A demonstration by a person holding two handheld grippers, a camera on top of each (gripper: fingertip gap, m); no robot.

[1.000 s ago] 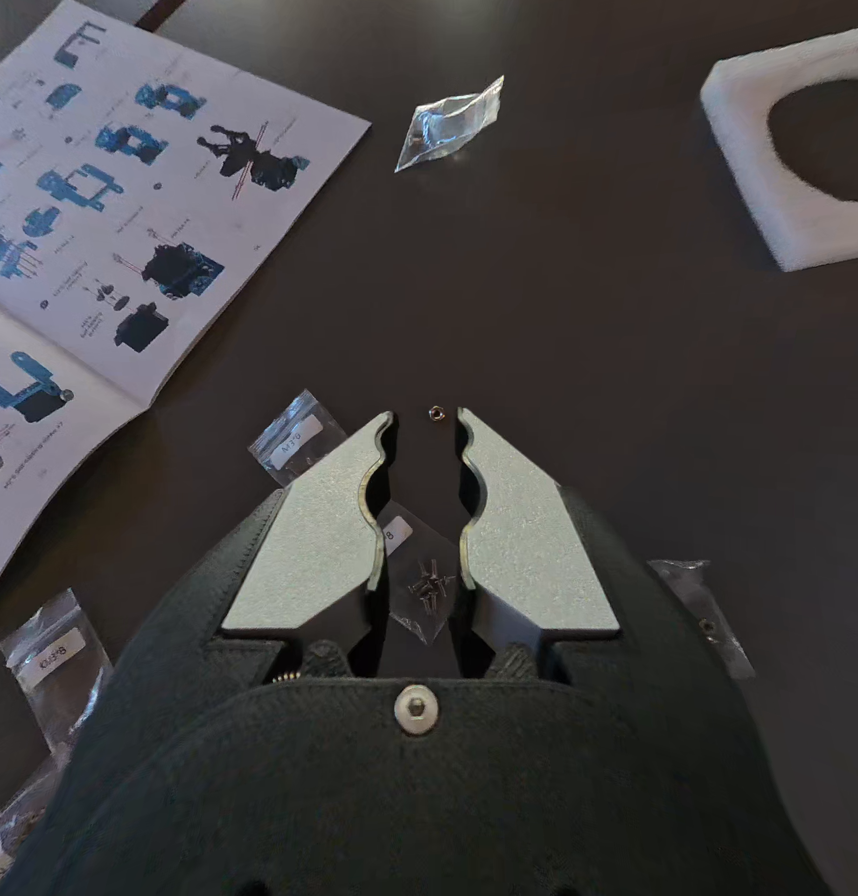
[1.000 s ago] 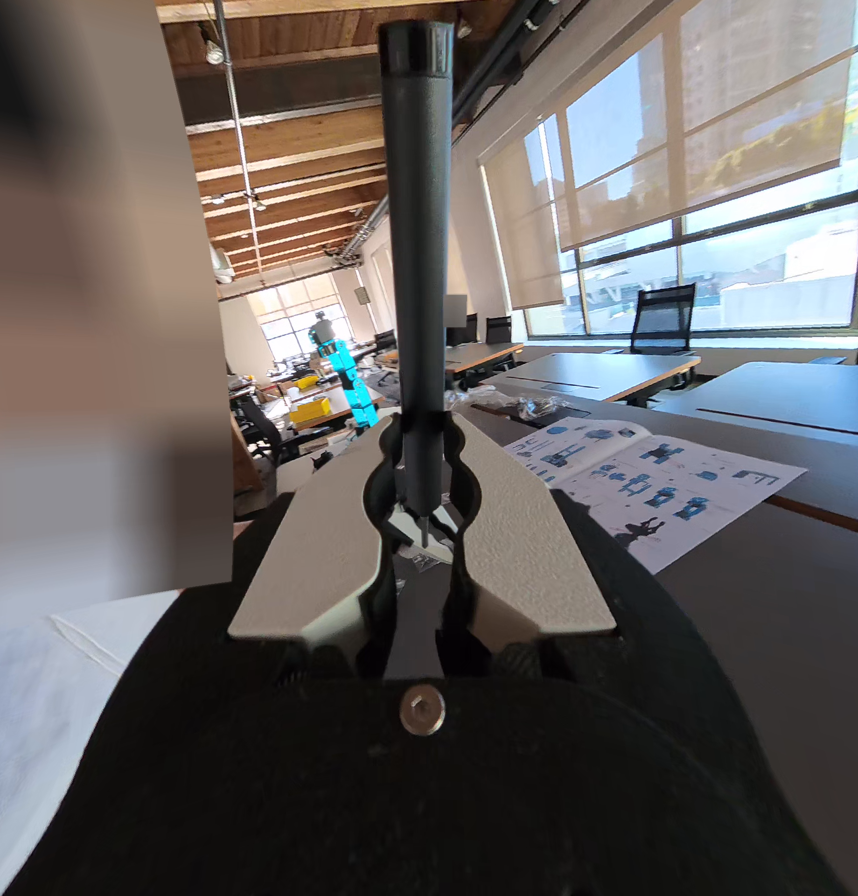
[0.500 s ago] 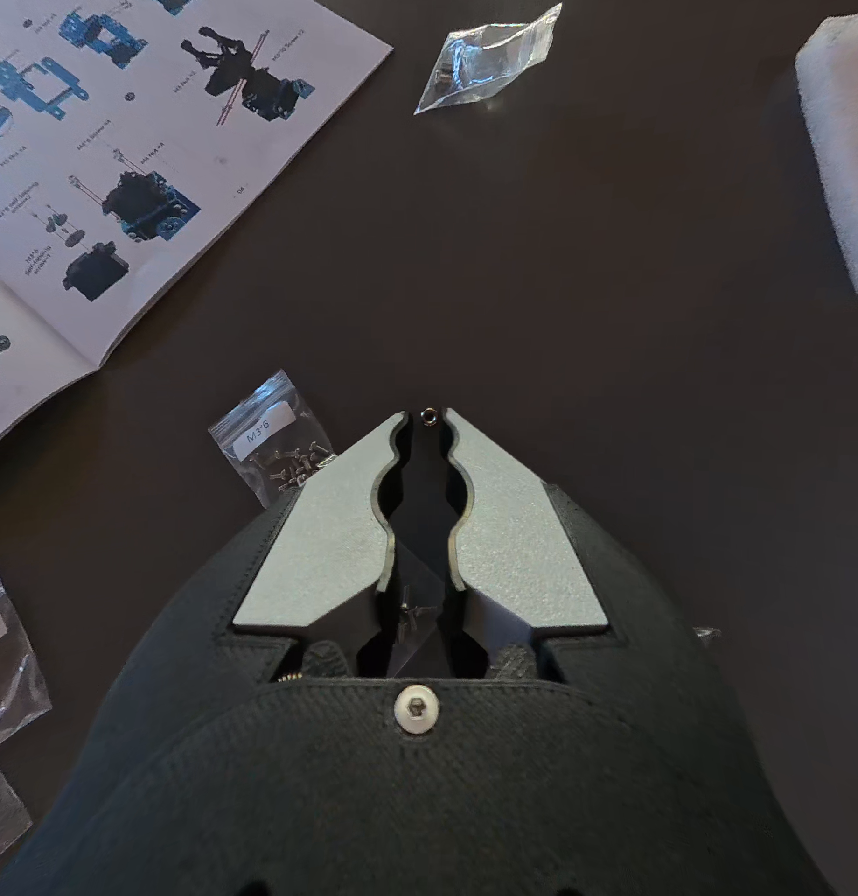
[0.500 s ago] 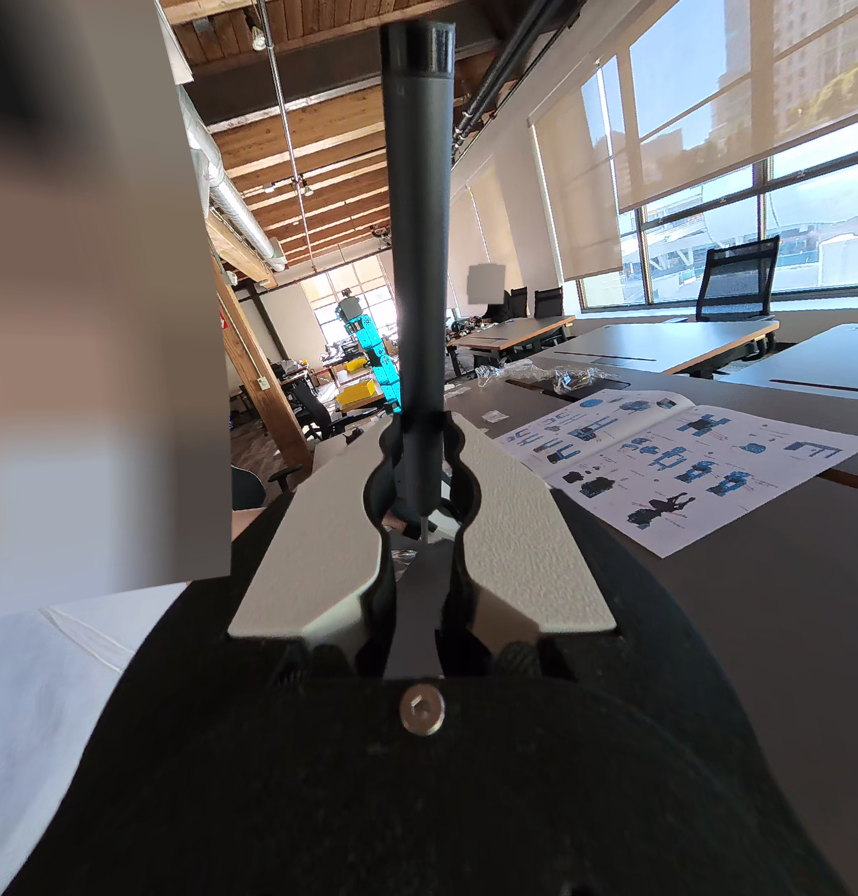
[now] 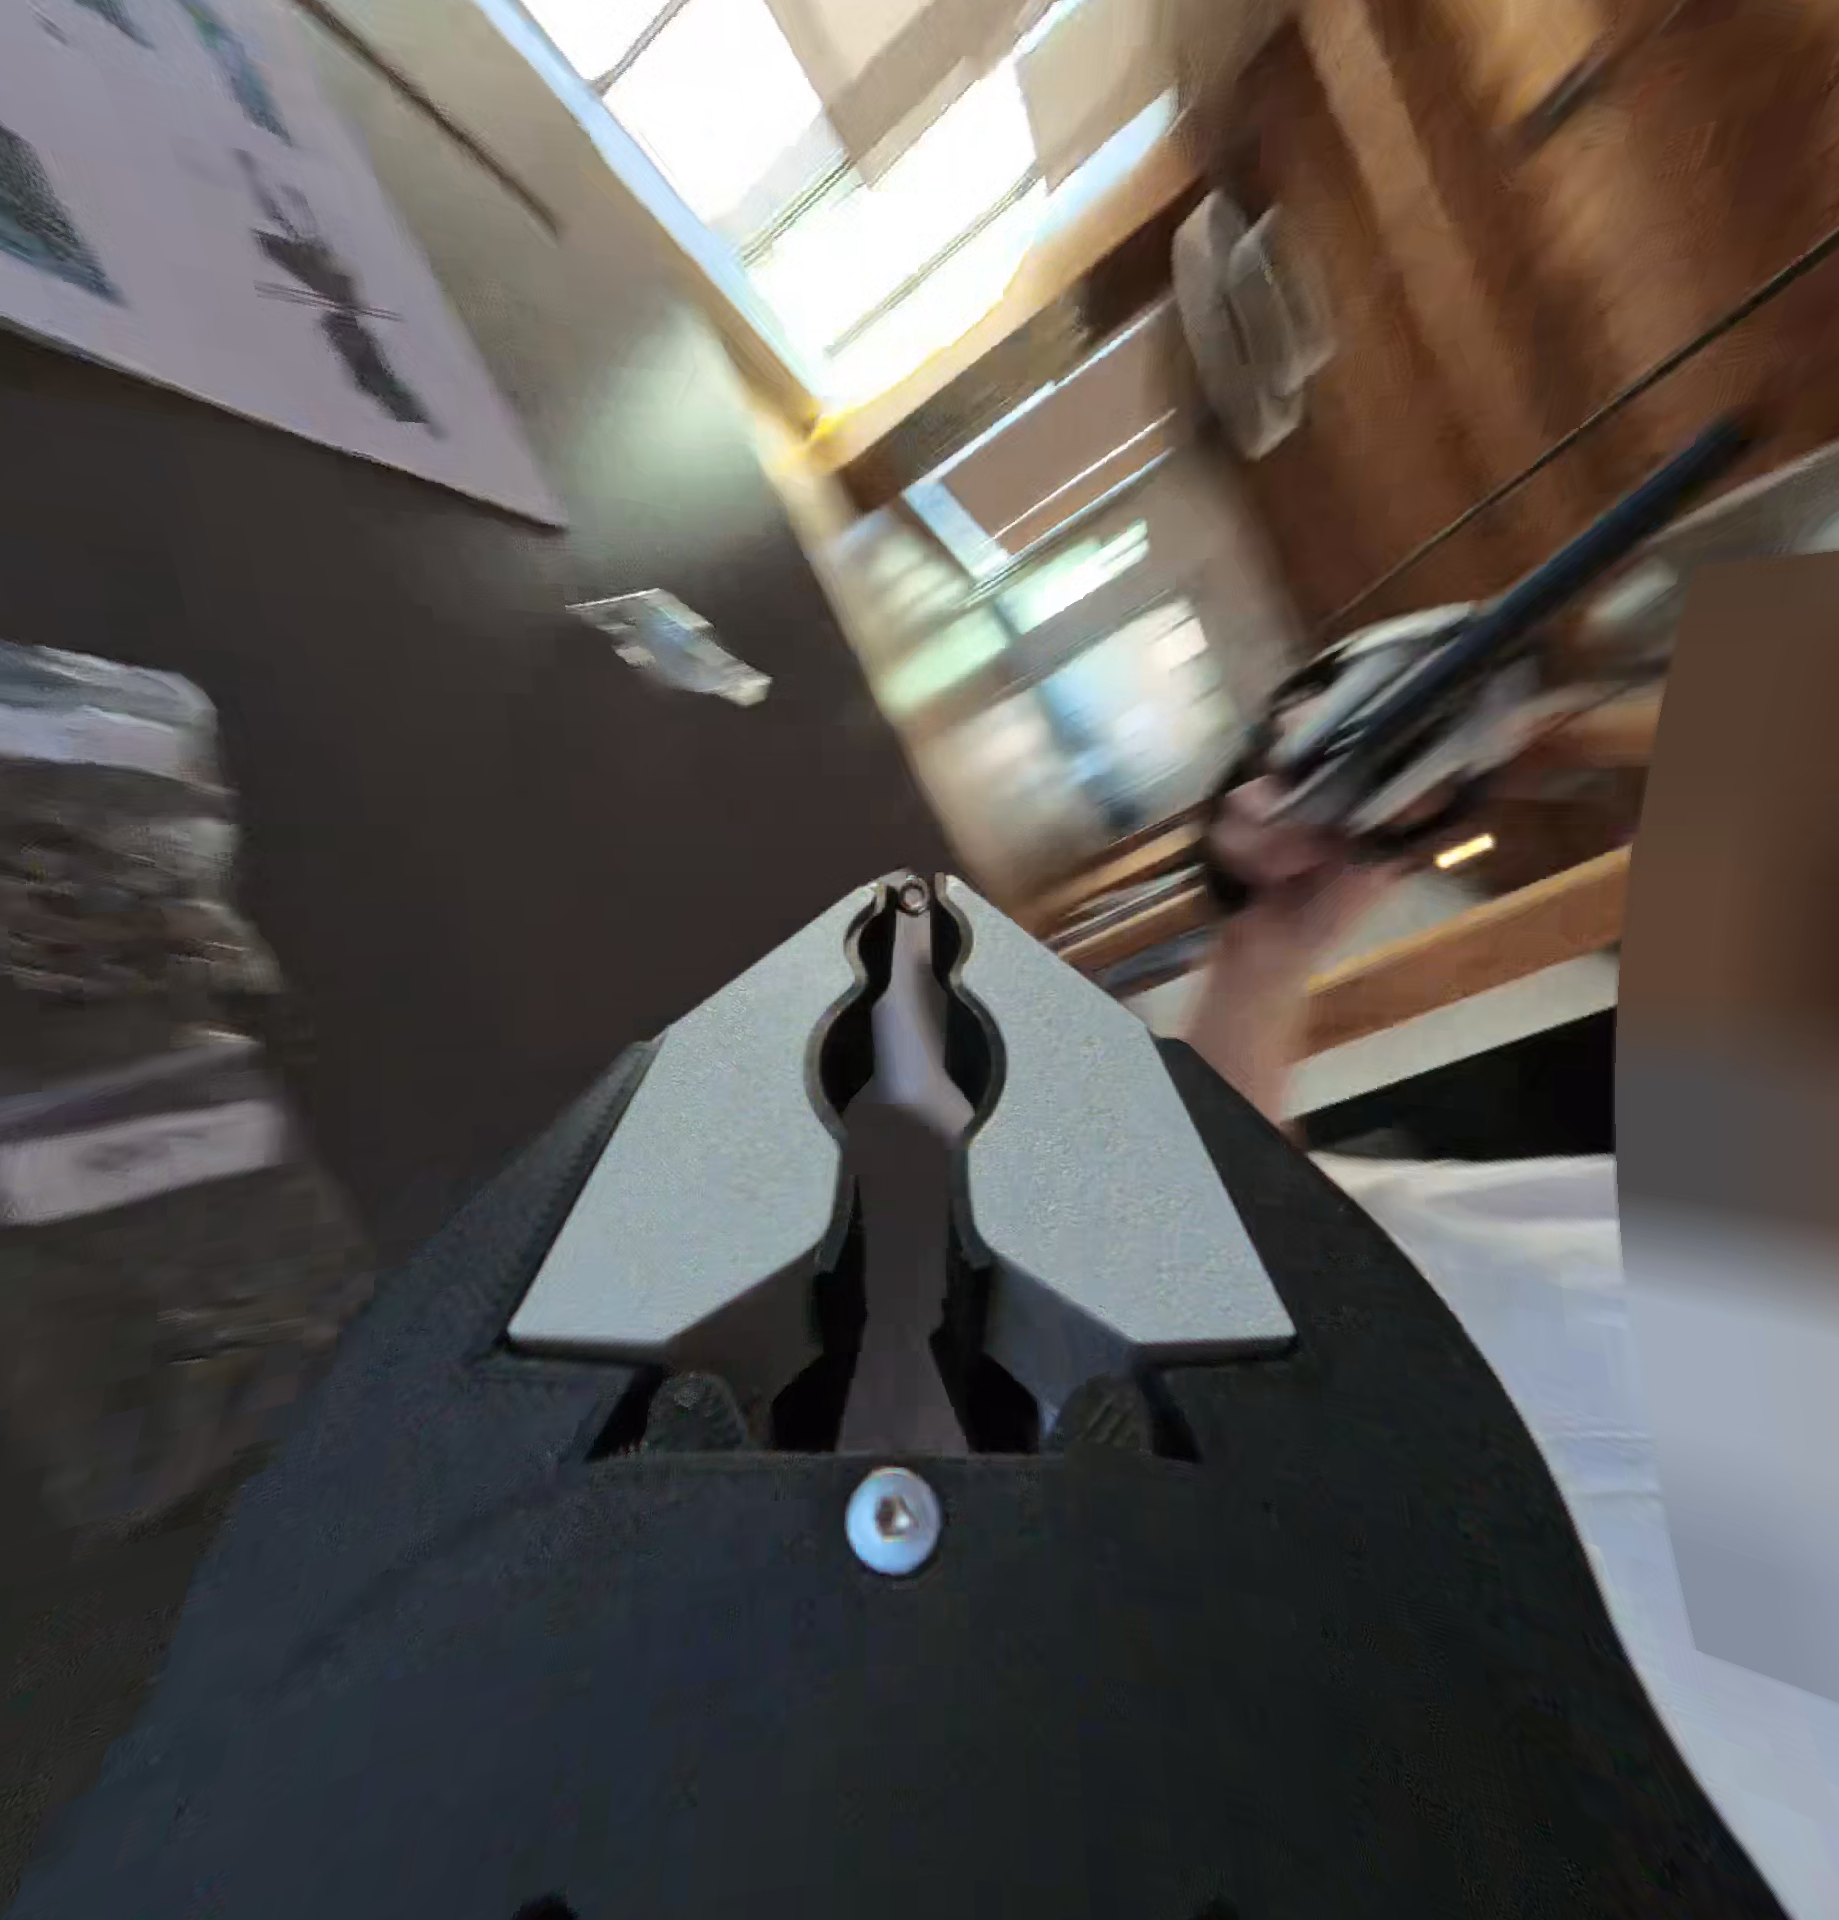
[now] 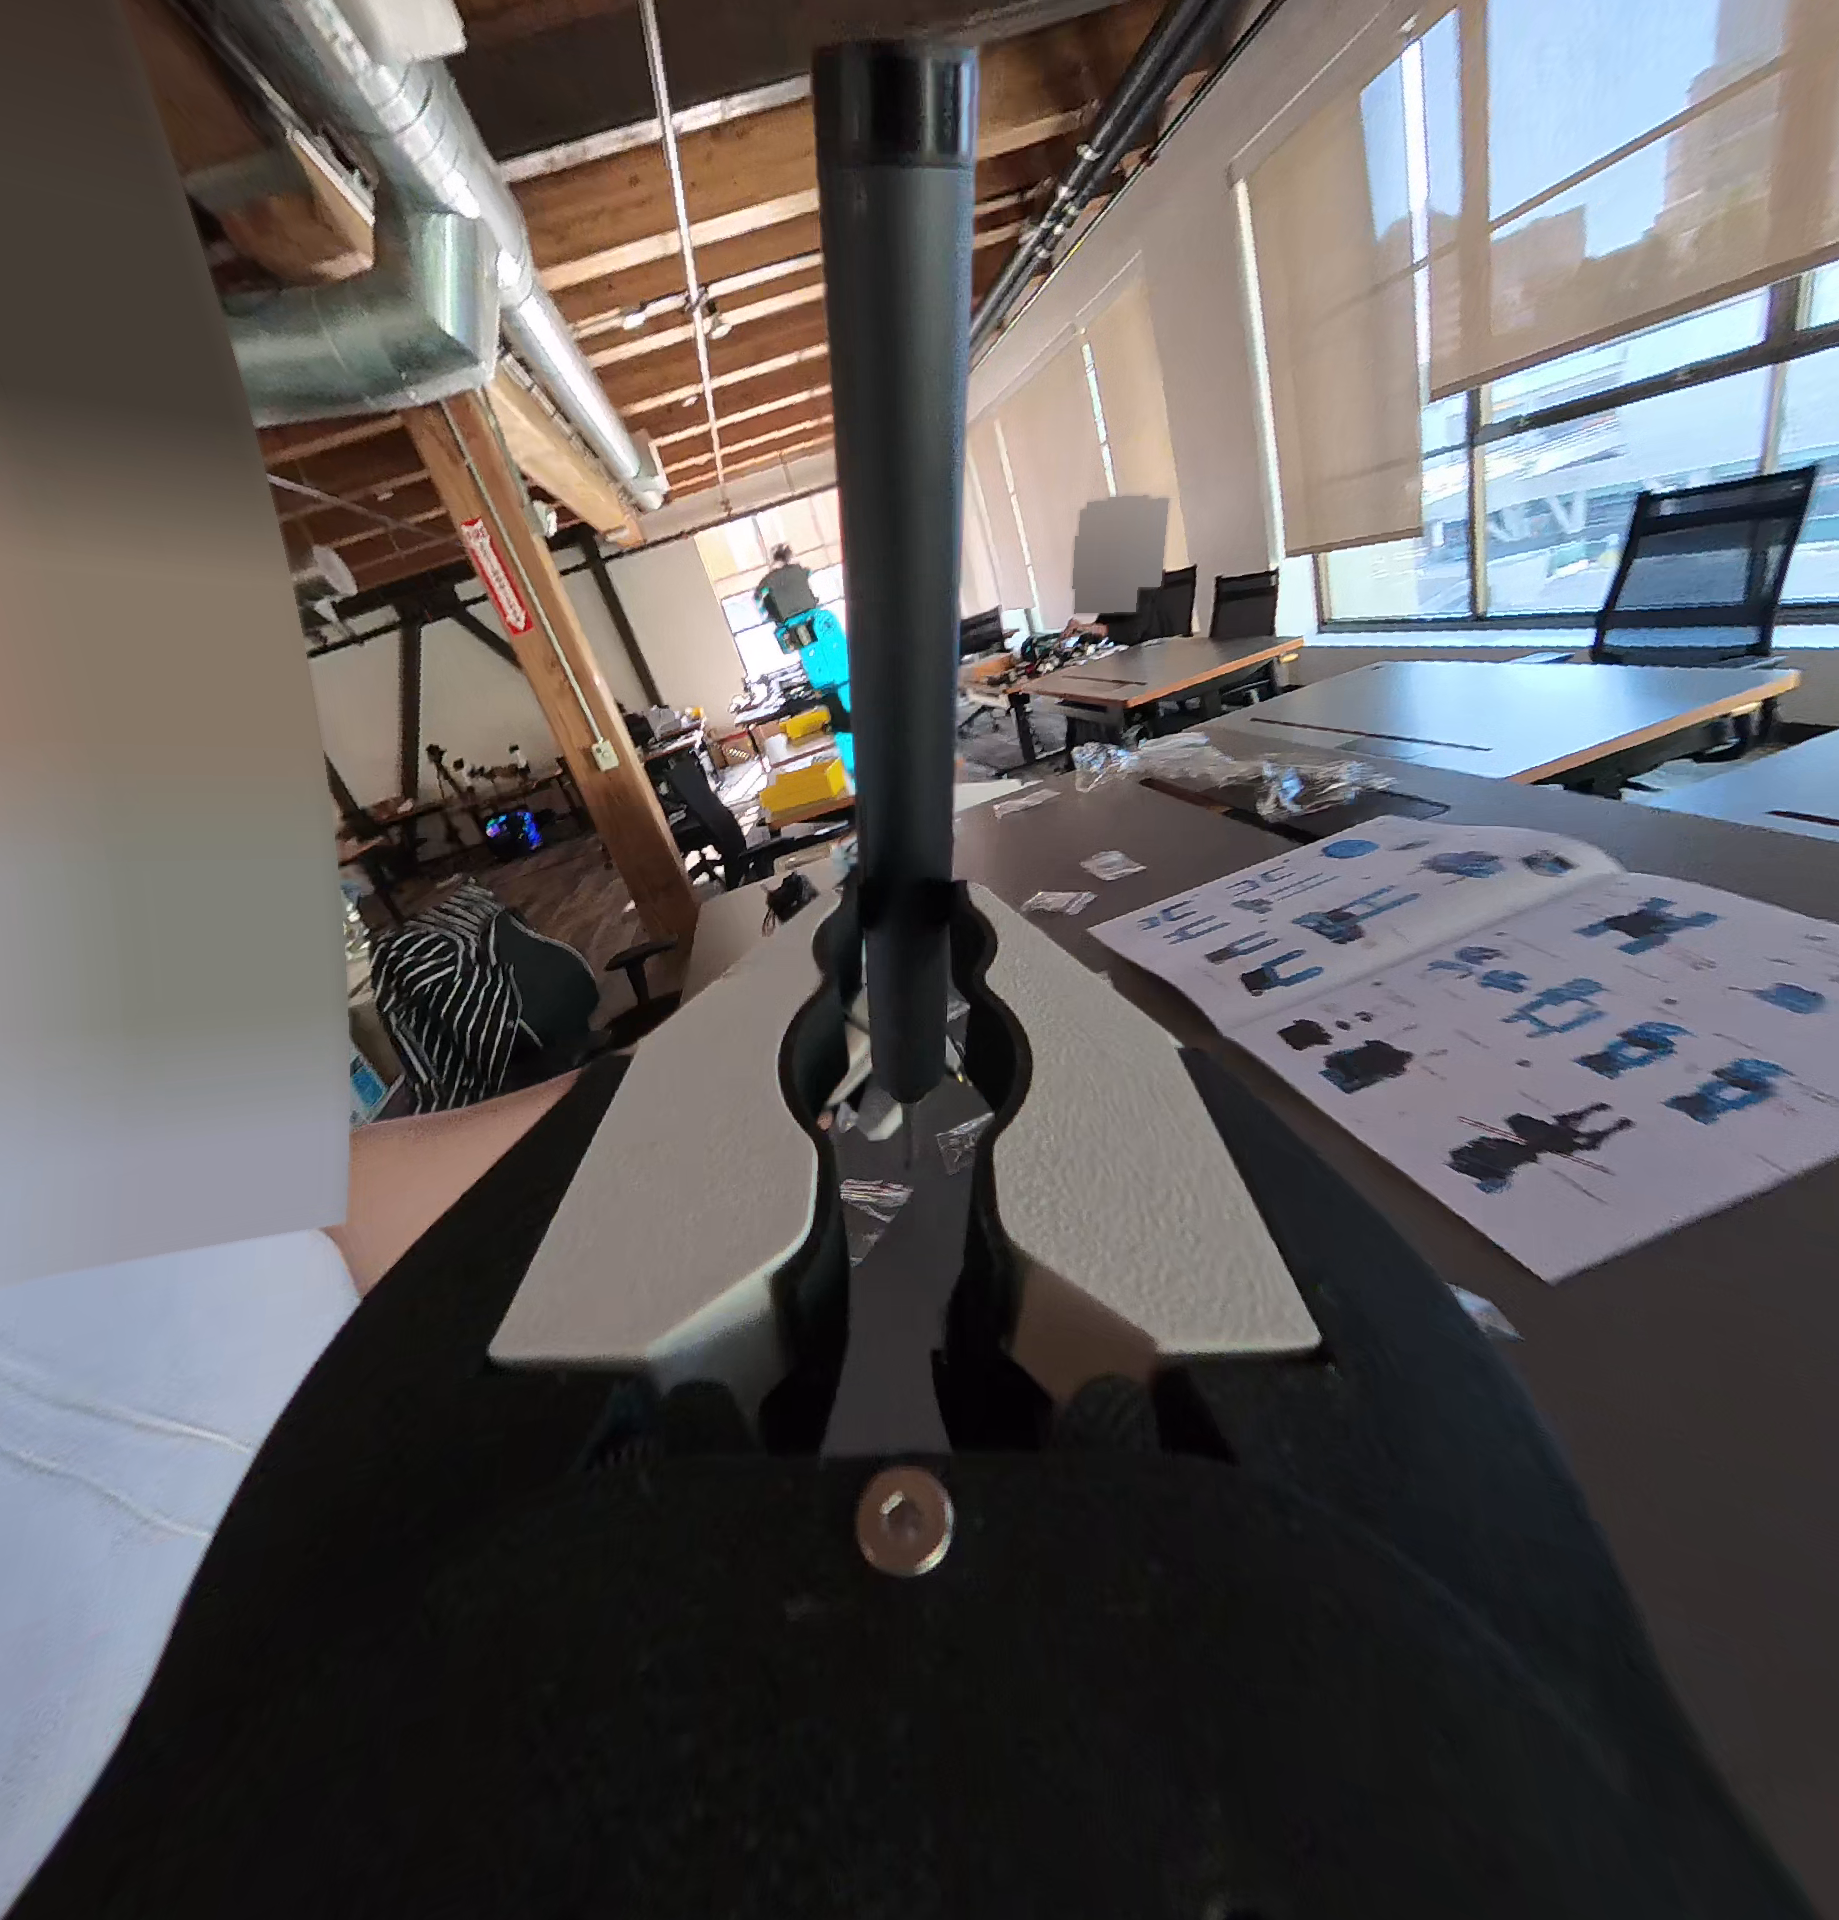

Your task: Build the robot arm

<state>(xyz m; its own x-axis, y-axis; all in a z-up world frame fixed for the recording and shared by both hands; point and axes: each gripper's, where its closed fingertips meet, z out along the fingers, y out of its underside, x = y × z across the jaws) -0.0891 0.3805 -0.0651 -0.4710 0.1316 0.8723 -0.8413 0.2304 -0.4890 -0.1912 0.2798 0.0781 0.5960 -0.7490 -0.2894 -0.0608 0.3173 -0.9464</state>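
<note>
Left tool (image 5: pixel 911 891) narrow, tips pinching a tiny metal nut (image 5: pixel 912 896) at the very front; it's lifted clear of the dark table (image 5: pixel 458 831), background heavily motion-blurred. Blurry clear plastic bag (image 5: pixel 676 646) lies on the table ahead, white instruction booklet (image 5: pixel 219 239) at upper left, more blurred bags at left edge. Right tool (image 6: pixel 899 914) clamped on a dark grey screwdriver (image 6: pixel 894 499), handle standing upright, thin bit pointing down between the fingers (image 6: pixel 707 1143). Open instruction booklet (image 6: pixel 1517 1018) with blue diagrams lies flat on the table (image 6: pixel 1673 1455) to the right of the right tool; small clear parts bags (image 6: pixel 1107 864) scattered beyond it. White sleeve (image 6: pixel 115 1455) at lower left. Open office with desks and chairs behind.
</note>
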